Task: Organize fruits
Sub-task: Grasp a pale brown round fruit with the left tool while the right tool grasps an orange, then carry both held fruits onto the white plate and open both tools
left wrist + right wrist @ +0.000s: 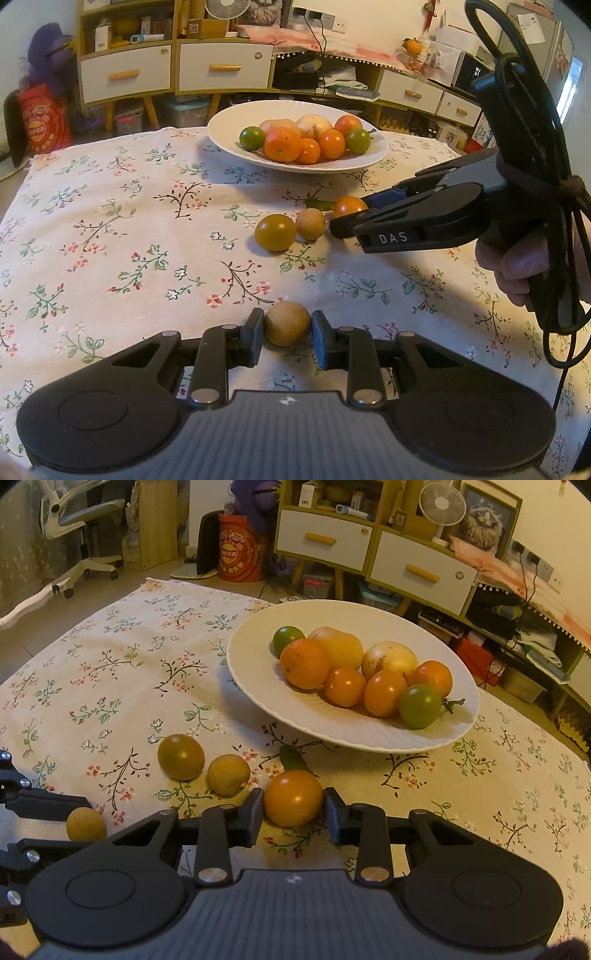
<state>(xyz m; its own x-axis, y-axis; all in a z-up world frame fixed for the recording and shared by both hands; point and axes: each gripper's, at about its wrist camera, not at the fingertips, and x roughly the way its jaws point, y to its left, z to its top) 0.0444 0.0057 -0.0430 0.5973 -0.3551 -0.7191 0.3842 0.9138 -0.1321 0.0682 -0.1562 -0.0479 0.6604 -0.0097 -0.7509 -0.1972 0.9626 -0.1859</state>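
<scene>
The floral-print tablecloth (110,672) leaves wide open room left of the white ribbed oval plate (258,709), which is heaped near full. The right gripper (293,805) pinches an orange round tomato (293,797); the left gripper (288,326) clamps a tan round fruit (288,323). Either could roll off the crowded plate's low rim.

- Plate (369,734): white, holds a pile of orange, yellow and green fruits.
- Orange tomato (293,797), tan fruit (228,774) and olive tomato (181,756) lie in a row on the cloth.
- Second tan fruit (287,323) lies nearer, apart.
</scene>
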